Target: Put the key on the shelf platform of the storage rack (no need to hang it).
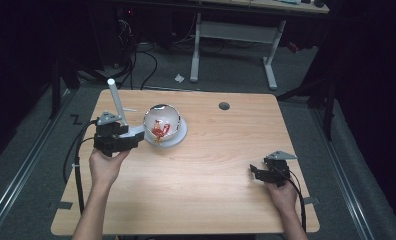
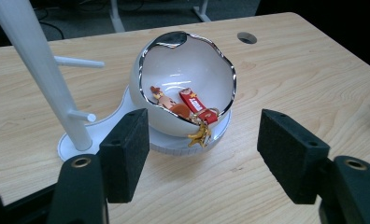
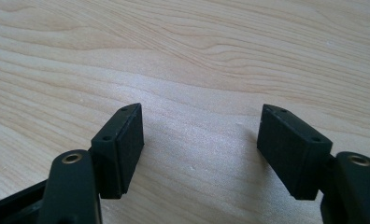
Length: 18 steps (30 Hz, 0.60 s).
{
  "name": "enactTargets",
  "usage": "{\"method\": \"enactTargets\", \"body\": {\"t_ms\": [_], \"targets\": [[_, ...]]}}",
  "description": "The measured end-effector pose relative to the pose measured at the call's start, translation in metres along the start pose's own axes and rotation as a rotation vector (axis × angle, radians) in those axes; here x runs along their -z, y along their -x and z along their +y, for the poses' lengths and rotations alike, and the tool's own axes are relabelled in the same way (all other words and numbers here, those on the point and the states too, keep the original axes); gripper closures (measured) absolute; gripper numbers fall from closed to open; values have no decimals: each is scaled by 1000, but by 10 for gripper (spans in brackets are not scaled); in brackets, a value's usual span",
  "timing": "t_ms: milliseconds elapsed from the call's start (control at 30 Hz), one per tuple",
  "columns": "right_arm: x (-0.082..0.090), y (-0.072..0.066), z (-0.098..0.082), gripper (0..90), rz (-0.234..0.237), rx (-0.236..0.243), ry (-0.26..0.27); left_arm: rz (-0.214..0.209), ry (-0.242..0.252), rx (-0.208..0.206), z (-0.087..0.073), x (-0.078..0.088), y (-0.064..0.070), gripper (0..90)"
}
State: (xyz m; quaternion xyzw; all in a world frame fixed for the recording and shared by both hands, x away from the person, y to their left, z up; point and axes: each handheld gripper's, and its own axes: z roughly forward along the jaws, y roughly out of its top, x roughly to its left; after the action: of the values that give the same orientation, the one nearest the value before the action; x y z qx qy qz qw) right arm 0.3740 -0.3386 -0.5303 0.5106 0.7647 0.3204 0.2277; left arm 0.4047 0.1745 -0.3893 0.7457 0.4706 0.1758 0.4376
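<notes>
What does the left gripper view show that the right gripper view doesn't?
Left gripper view: a white egg-shaped bowl with a silver rim, holding a red keychain that hangs over its edge, beside a white peg stand on a shared base. Right gripper view: bare wood grain ahead. Both: open black jaws over the wooden table.

Count of things on the worktop [image 1: 206, 165]

One white egg-shaped bowl [image 2: 183, 88] with a silver rim, standing on one white base with one upright post [image 2: 38, 70] just beside the bowl, the post bearing two short pegs. Inside the bowl lie what look like three small charms: one red tag [image 2: 195, 102], one brown figure, one gold piece hanging over the rim. Two hand-held grippers: left hand-held gripper [image 1: 136, 142] near the bowl, right hand-held gripper [image 1: 256, 172] well apart from it.
</notes>
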Motion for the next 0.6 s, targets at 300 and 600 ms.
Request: {"method": "enactTargets", "body": {"t_ms": [300,600], "targets": [[0,0,0,318,0,0,0,4,38,21,-13,13,-3,347],[0,0,0,318,-1,0,0,10,44,43,-26,18,-4,347]]}}
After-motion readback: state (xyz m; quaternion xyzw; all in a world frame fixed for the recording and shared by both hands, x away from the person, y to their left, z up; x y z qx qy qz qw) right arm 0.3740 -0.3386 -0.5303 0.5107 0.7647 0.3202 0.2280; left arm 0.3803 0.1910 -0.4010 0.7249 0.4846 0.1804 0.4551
